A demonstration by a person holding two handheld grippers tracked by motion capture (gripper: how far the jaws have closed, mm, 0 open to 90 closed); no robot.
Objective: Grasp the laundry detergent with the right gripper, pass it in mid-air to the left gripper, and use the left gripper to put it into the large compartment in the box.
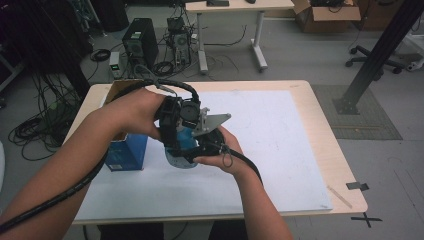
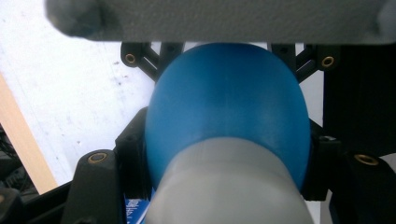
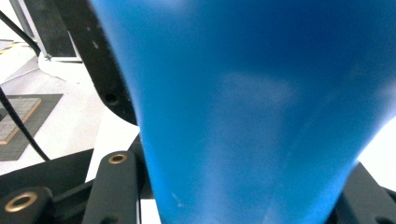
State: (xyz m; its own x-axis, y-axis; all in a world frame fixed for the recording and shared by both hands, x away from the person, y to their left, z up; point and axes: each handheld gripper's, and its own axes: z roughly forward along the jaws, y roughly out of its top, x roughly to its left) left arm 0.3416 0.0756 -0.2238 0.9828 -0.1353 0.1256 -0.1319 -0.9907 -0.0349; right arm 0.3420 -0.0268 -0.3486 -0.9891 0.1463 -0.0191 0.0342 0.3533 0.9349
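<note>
The left claw and the right claw both grip one blue bottle — above the counter, near its left edge, beside a blue box.

No legible text anywhere. Faint white print on the blue box at nine o'clock from the hands, perhaps a label, too small to read. Same white print on blue at six o'clock in the left gripper view, blurred beyond reading.
</note>
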